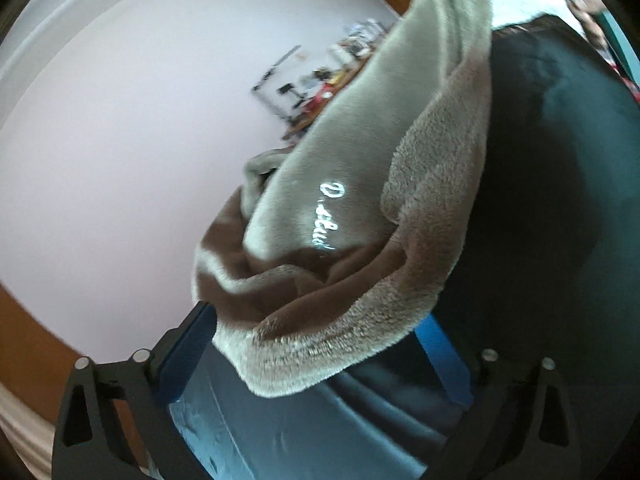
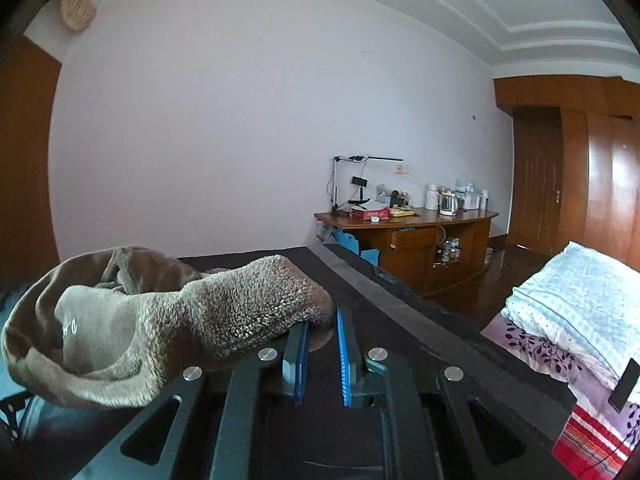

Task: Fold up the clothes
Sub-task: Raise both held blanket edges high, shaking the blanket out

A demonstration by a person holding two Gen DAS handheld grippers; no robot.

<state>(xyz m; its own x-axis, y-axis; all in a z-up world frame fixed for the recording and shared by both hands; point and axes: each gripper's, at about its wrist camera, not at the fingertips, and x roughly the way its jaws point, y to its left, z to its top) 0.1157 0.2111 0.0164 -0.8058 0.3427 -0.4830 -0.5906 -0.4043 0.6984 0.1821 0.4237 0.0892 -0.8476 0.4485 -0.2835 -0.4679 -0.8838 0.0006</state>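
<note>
The right gripper (image 2: 322,330) pinches a corner of the brown fleece garment (image 2: 160,320) between nearly closed blue pads. The left gripper (image 1: 316,344) stands wide open, fabric draped across it. The plush garment, bearing white script lettering (image 1: 329,216), hangs bunched above the dark table (image 2: 400,304).

obstacle: fleece garment (image 2: 168,320) draped over fingers (image 2: 298,344) | free: dark surface (image 2: 400,320) rightward

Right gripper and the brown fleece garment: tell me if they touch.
Touching. The right wrist view shows the brown fleece garment pinched between the right gripper, its blue-padded fingers nearly closed.
</note>
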